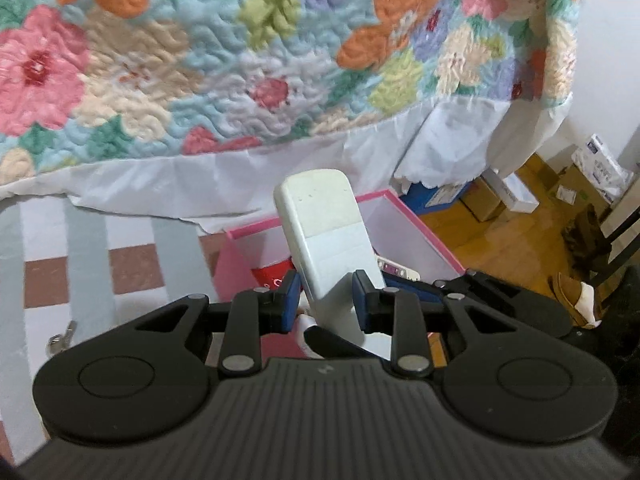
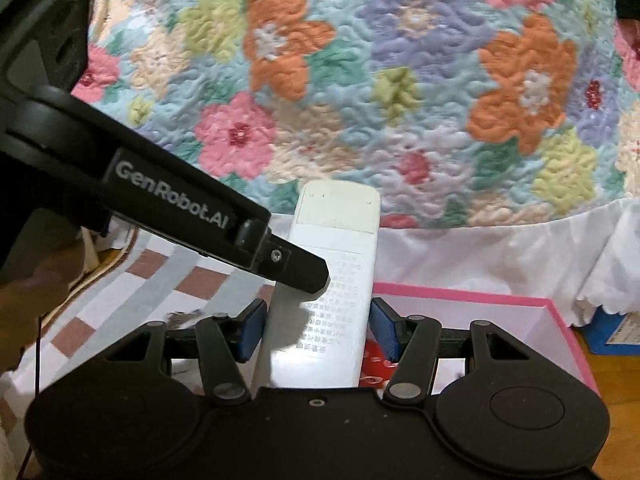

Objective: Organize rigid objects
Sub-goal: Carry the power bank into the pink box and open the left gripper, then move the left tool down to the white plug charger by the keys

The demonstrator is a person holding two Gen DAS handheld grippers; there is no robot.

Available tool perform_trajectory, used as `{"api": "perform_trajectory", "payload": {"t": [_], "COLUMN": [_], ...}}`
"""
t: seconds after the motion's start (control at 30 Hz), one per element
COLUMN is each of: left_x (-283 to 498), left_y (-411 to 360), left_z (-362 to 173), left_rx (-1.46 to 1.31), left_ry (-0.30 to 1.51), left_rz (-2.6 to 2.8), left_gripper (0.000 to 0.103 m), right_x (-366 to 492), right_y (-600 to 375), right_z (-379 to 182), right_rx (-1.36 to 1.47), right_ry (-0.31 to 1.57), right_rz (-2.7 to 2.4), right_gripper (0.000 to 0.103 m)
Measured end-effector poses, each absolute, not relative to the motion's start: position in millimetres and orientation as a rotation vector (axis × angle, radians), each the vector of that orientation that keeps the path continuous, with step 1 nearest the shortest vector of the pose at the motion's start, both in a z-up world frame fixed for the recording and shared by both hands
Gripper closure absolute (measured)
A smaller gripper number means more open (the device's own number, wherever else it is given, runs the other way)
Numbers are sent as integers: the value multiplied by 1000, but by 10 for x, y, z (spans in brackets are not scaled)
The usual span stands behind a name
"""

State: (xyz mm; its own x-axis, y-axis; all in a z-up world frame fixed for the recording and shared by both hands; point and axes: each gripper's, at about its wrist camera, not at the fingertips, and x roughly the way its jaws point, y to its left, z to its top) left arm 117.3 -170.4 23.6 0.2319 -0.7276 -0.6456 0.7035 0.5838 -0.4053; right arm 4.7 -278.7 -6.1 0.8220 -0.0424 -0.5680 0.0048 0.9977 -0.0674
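Observation:
A white remote control point(image 1: 328, 240) stands nearly upright between the blue pads of my left gripper point(image 1: 326, 300), above an open pink box point(image 1: 416, 216) with a white inside. The same remote point(image 2: 336, 264) shows in the right wrist view, back side up with printed text, between the blue pads of my right gripper point(image 2: 318, 330). The right pads stand a little off its sides. The left gripper's black finger point(image 2: 296, 266) presses the remote from the left. A red item point(image 1: 272, 276) and a purple-white item point(image 1: 394, 270) lie inside the box.
A flowered quilt point(image 1: 240, 60) with a white skirt hangs behind the box. A checked rug point(image 1: 80, 272) lies left, with a small metal clip point(image 1: 60, 340) on it. Cardboard boxes point(image 1: 520, 192) and a brown slipper point(image 1: 572, 296) sit on the wood floor at right.

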Motion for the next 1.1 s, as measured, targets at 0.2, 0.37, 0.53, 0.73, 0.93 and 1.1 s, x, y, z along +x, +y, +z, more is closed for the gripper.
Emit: {"api": "perform_trajectory", "payload": {"t": [0.2, 0.37, 0.53, 0.73, 0.93, 1.1], "left_x": [1321, 1363, 1346, 1367, 1409, 1483], "left_y": [-2084, -2382, -2549, -2474, -2082, -1745], "left_z": [-32, -245, -425, -373, -143, 136], "left_rx": [-28, 64, 186, 144, 173, 147], "left_ry": [1017, 1090, 1141, 1142, 1070, 1068], "left_rz": [-971, -950, -892, -902, -908, -913], "left_gripper": [76, 75, 75, 68, 65, 63], "right_x": [162, 234, 352, 322, 204, 49], "right_y": [-3119, -3332, -3445, -3505, -3386, -3101], "right_z": [-336, -585, -823, -837, -620, -248], "right_rx": [-56, 60, 206, 318, 287, 212], "right_ry": [667, 757, 842, 821, 766, 729], "right_rz": [-7, 3, 28, -11, 15, 72], "right_gripper": [41, 41, 41, 39, 39, 39]}}
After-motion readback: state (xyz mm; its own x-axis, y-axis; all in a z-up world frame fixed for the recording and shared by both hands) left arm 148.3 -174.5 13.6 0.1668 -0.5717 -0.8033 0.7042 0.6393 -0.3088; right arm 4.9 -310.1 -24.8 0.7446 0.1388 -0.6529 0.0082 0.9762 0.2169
